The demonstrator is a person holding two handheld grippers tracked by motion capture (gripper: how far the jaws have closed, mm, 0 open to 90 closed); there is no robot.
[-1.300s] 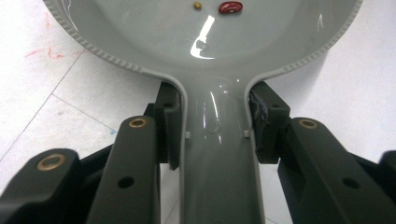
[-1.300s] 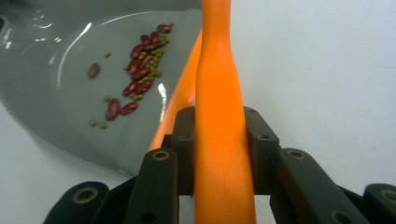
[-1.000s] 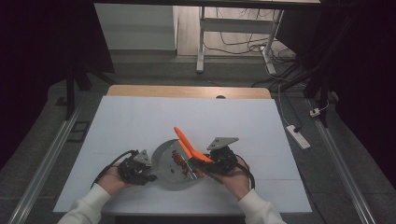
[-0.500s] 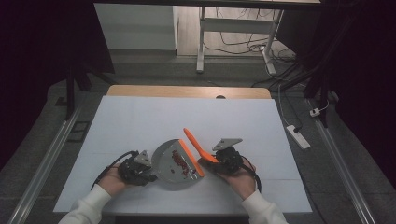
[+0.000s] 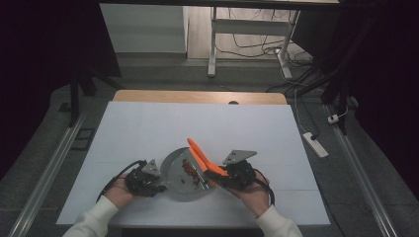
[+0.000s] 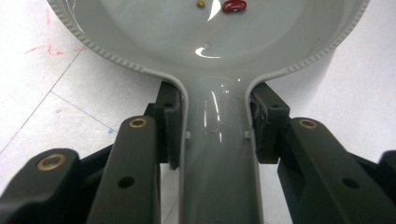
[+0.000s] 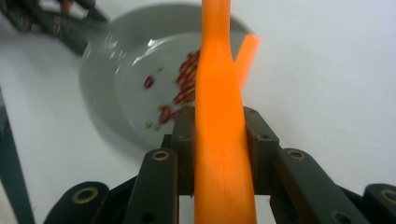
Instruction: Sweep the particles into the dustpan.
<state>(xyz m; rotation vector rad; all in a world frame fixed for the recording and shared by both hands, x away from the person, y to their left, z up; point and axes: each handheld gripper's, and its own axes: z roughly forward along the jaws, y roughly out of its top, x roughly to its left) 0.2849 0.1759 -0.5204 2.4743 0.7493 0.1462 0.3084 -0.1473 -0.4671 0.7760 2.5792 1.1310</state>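
Observation:
A grey dustpan-like pan (image 5: 174,168) lies on the white table, with red beans (image 5: 190,174) and a few small yellow grains inside. My left gripper (image 5: 147,180) is shut on the pan's grey handle (image 6: 217,154), its pads (image 6: 169,122) pressing on both sides. One red bean (image 6: 233,5) shows in the pan bowl (image 6: 205,32) ahead. My right gripper (image 5: 231,174) is shut on an orange tool (image 5: 199,155) that slants up and left over the pan's right side. In the right gripper view the orange tool (image 7: 222,116) runs up between the jaws, past the pan (image 7: 121,88) and the beans (image 7: 184,91).
The white table top (image 5: 197,123) stretches bare behind the pan, with a wooden strip (image 5: 197,97) at its far edge. A white power strip (image 5: 316,144) lies on the floor to the right. Table legs and cables stand at the back.
The right gripper has shifted slightly nearer with the orange tool, whose tip swung right and then back left over the pan. The left gripper and pan have kept still.

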